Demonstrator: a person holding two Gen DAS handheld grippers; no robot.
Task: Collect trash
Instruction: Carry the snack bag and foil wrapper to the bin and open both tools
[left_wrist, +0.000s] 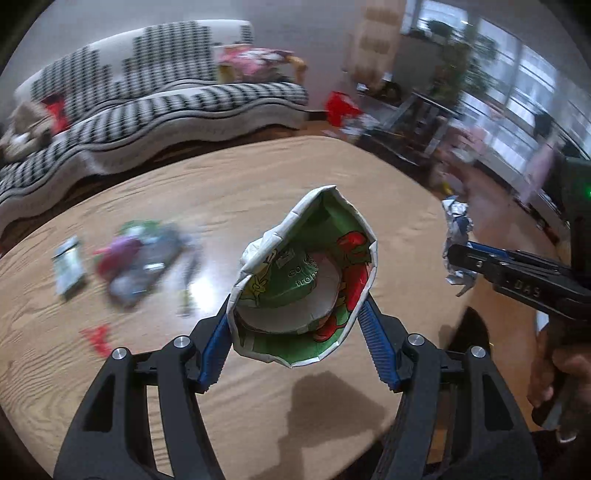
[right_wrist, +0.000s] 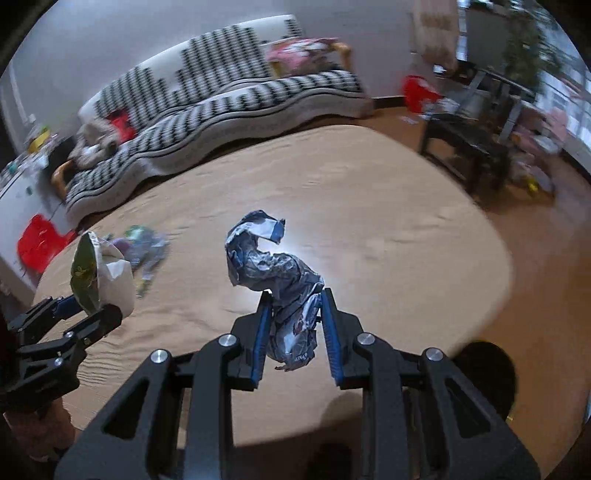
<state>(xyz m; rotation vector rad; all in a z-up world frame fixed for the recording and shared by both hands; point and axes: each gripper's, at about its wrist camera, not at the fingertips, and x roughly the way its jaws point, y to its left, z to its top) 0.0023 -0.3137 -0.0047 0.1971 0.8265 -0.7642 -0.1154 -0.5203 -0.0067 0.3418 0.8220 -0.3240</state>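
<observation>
Left tool (left_wrist: 297, 314) clenched on a crushed paper cup (left_wrist: 308, 280), green and red print, open mouth facing the camera; both blue pads (left_wrist: 212, 347) press the cup's sides, cup held up above the counter (left_wrist: 258, 192), not touching it. In the right wrist view the same cup (right_wrist: 101, 273) sits at far left, gripped in the left tool (right_wrist: 85, 310).

Right tool (right_wrist: 295, 310) clenched on a crumpled silver foil wrapper (right_wrist: 273, 273) with blue patches; lower part pinched between the 2 blue pads (right_wrist: 262, 332), upper part sticks out past the tips and curls left. Wrapper is off the counter (right_wrist: 369, 221). In the left wrist view the right tool (left_wrist: 452, 254) comes in from the right edge with the wrapper (left_wrist: 458, 221) at its tip.

Blurred pile of mixed wrappers (left_wrist: 144, 258) lies on the counter, well apart from both tools, left of the cup. Small red scrap (left_wrist: 98, 338) near the left tool's left finger. Striped sofa (left_wrist: 147, 103) behind the counter.
</observation>
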